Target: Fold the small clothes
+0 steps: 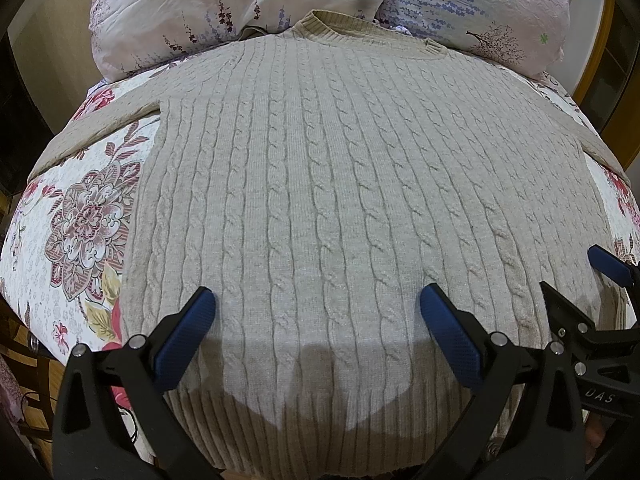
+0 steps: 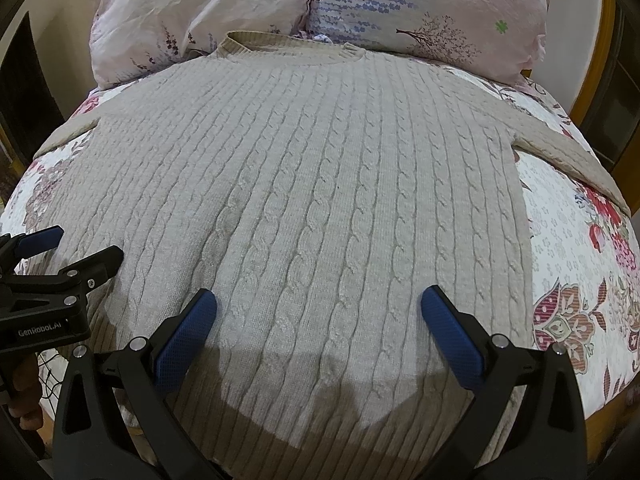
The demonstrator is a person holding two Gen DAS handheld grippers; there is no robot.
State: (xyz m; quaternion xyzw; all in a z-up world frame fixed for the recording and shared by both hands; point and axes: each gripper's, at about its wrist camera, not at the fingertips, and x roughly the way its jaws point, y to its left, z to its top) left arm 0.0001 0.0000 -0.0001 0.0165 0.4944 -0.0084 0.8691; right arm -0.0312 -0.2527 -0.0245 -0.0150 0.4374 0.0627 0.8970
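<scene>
A beige cable-knit sweater (image 1: pixel 340 184) lies flat on the bed, collar at the far end, ribbed hem nearest me, both sleeves spread outward. It also fills the right wrist view (image 2: pixel 312 184). My left gripper (image 1: pixel 316 304) is open and empty, hovering above the sweater's lower part. My right gripper (image 2: pixel 318 304) is open and empty over the same lower part, further right. The right gripper also shows at the right edge of the left wrist view (image 1: pixel 580 280). The left gripper shows at the left edge of the right wrist view (image 2: pixel 80 248).
The bed has a white floral quilt (image 1: pixel 80 220). Two floral pillows (image 1: pixel 240 4) (image 2: pixel 432 12) lie behind the sweater's collar. A wooden frame (image 2: pixel 600 52) stands at the far right. Wooden floor (image 1: pixel 24 376) shows at the lower left.
</scene>
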